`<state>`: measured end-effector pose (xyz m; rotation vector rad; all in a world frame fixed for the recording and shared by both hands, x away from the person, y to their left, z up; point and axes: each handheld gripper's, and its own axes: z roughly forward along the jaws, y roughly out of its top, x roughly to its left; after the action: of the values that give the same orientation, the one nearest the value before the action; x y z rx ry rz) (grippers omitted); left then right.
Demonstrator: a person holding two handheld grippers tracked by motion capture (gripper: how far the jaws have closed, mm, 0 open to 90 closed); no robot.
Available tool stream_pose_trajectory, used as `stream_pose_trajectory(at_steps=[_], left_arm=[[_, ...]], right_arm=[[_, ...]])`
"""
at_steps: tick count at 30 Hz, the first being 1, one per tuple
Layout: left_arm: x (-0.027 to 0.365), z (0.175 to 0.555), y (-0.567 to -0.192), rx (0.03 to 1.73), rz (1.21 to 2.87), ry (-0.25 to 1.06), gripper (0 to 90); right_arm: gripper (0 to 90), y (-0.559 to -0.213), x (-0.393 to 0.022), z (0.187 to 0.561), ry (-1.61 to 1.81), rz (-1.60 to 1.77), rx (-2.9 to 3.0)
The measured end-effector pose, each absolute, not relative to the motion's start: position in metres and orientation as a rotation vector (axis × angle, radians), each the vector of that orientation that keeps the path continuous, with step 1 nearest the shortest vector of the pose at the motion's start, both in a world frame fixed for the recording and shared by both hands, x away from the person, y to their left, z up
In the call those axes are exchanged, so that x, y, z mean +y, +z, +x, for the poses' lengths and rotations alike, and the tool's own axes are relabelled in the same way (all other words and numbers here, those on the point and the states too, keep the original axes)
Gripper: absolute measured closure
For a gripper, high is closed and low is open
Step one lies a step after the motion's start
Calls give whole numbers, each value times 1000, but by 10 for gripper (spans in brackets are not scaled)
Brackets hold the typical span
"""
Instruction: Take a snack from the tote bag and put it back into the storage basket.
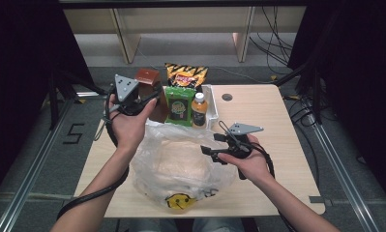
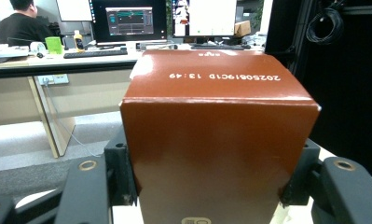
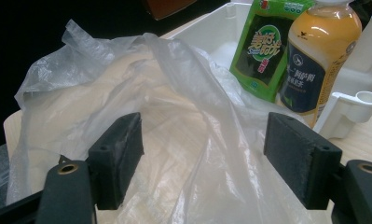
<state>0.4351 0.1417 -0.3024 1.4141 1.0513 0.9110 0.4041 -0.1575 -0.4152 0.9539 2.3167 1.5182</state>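
Near edge of table (image 1: pixel 287 145): clear plastic bag (image 1: pixel 181 164) spread out, right gripper (image 1: pixel 211 151) at its right side, jaws parted wide and empty over the film. Farther back, by far left corner: brown box (image 1: pixel 147 76) clamped in left gripper (image 1: pixel 154 94), raised beside white bin (image 1: pixel 211 104) with green pouch (image 1: pixel 178 105), juice bottle (image 1: pixel 199 109).

Brown carton (image 2: pixel 218 140): glossy rectangular box, upright, white date code printed on top (reads upside down), raised above the table's far left corner.

Clear plastic bag (image 1: pixel 181 164): crumpled, open, lying mid-table.
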Motion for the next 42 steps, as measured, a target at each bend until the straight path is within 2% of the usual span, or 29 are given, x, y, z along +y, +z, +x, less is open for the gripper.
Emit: stream_pose_trajectory(at_steps=[42], left_arm=[[157,493,-352,1113,1450,945,373]], right_arm=[[286,-418,-157,404,1481,942,2335]])
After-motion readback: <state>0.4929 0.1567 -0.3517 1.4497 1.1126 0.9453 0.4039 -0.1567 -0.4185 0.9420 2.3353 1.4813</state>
